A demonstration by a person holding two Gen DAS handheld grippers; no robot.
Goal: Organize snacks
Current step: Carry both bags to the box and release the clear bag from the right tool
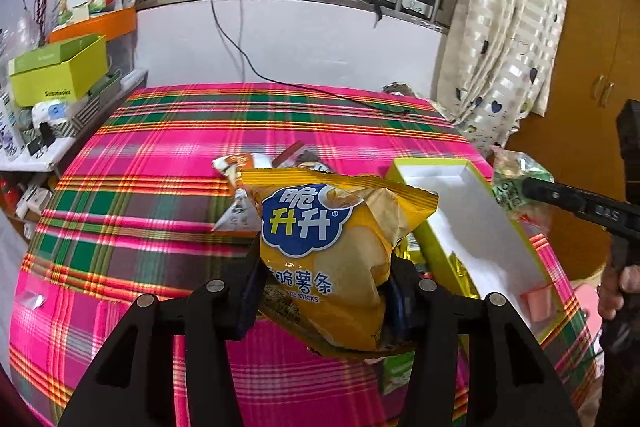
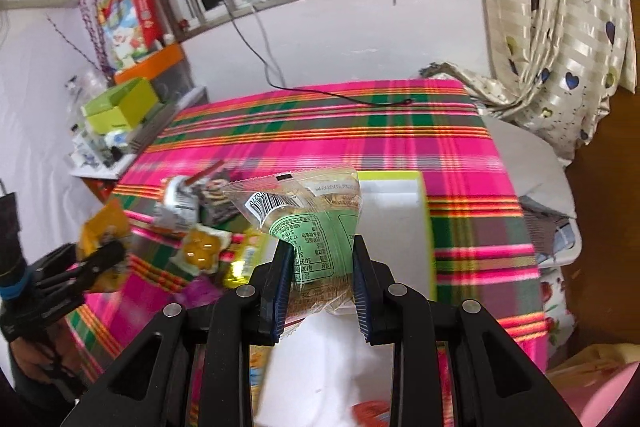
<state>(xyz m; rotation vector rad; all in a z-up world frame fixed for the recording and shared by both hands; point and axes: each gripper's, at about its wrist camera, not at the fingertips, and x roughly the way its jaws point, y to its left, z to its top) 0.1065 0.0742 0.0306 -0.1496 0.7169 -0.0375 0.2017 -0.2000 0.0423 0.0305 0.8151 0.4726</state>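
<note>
Pink-green plaid cloth (image 1: 152,187), frame centre: left gripper (image 1: 324,291) clamped on yellow potato-stick bag (image 1: 320,247), right gripper (image 2: 320,287) on clear-green wrapped pastry (image 2: 312,227), both apparently bound for the white-lined green box (image 1: 472,227).

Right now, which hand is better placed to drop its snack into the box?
Right. Its gripper, shut on the clear packet, hangs over the box; the left gripper holds the yellow chip bag beside it.
</note>
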